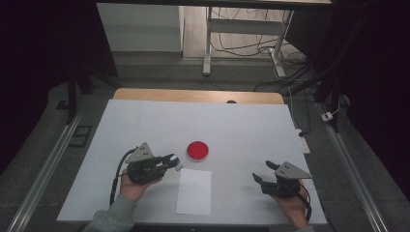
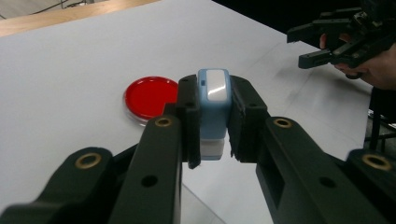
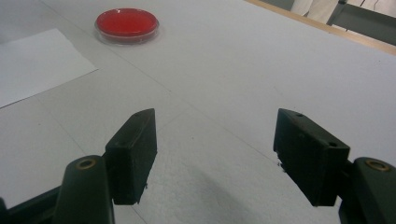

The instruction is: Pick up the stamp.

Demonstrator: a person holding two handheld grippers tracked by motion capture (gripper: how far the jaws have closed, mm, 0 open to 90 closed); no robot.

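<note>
We are clenching a blue-and-white stamp [image 2: 214, 112] in the left hand-held gripper [image 2: 214, 122] at frame centre, while holding the right hand-held gripper [image 3: 215, 156] released, lower right over the counter [image 1: 251, 130].

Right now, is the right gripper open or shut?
Open: the right gripper has its jaws wide apart with only bare white table between them, nothing held.

claws [image 2: 212, 121]: black, brass screws | plates: grey triangles | sleeve [image 1: 113, 216]: grey
</note>
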